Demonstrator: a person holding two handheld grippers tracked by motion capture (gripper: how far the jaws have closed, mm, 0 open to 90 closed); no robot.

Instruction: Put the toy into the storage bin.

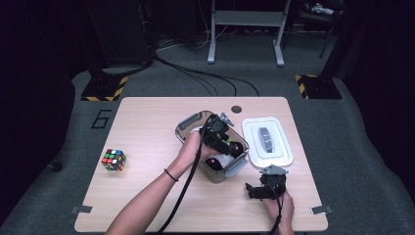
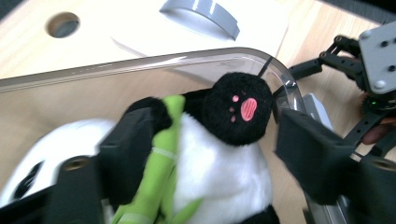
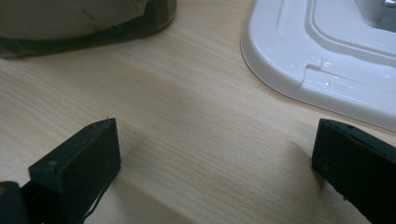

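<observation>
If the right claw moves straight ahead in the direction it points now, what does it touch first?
Probably the white lid. The right claw is open over bare table, and the lid's rim lies ahead, slightly to one side. Depth is unclear, so it might pass the rim.

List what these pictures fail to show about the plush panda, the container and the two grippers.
- Plush panda: lower body cut off by the bottom edge of the left gripper view; in the high view the left gripper and hand cover most of it.
- Clear container: its floor is hidden under the toy.
- Left gripper's grip: jaws flank the toy, contact unclear from blur.
- White lid: cut off by the right gripper view's edges.
- Right gripper: small and dark in the high view.
</observation>
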